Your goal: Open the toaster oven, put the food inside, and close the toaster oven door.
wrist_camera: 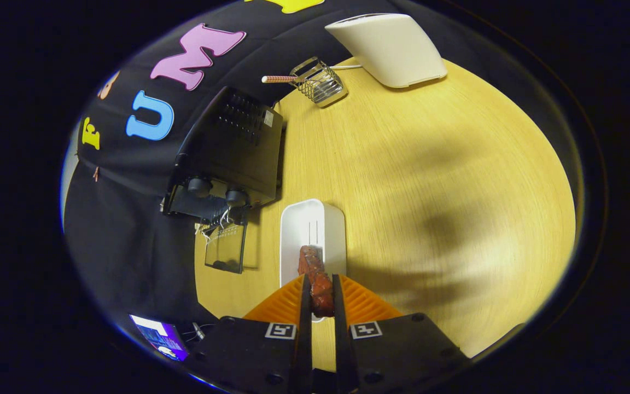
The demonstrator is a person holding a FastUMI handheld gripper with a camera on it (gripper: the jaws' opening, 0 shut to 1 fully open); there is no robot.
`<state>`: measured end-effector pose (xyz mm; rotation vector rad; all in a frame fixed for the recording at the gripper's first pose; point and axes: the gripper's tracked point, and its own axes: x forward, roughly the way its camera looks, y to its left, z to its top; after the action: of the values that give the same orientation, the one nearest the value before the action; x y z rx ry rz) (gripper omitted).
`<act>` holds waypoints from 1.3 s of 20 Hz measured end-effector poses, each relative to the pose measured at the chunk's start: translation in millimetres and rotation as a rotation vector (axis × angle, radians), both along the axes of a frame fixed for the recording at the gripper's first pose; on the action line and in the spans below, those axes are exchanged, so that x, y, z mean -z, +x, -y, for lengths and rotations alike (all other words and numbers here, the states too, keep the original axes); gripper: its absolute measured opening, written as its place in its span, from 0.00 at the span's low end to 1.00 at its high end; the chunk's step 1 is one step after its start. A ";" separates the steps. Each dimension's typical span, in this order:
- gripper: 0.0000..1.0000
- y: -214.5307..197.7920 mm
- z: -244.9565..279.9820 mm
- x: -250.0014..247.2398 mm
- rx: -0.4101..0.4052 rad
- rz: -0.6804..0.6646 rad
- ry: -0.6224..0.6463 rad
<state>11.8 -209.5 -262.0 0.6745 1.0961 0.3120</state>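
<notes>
Gripping a reddish-brown piece of food (316, 279) at lower centre of the frame, both fingers of the gripper (321, 293) pressed against its sides, jaws drawn nearly together around it. Held above a long white tray (313, 224), whose far, rounded end reaches up toward mid-frame; near end of the tray hidden behind the fingers and the food. Whether the food touches the tray floor or hangs clear of it: cannot tell.

Standing left of centre, a black toaster oven (233, 148) on a pale wooden table (430, 180), seen from above, with two dark round knobs along its front. Hinged down and open, its glass door (226, 249) lying flat toward lower left, just beside the tray's left wall, a wire rack edge showing at the oven mouth.

Sitting near the upper middle, a small wire basket (319, 83) with a pink-striped stick poking out to the left. Resting at top right, a white rounded appliance (389, 46), a thin cord trailing toward the basket. Falling across the right half of the table, a broad soft shadow. Glowing at lower left, a small lit screen (159, 336), beside the black cloth wall.
</notes>
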 end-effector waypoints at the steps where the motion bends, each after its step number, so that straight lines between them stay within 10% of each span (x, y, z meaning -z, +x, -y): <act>1: 0.20 -1.5 0.6 -2.1 -0.003 0.007 0.003; 11: 0.16 -0.6 17.1 -40.0 0.023 0.095 -0.052; 26: 0.16 -41.5 -55.1 -130.9 0.300 0.234 -0.038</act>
<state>-29.7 -154.3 -131.1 0.7370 0.7638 0.1078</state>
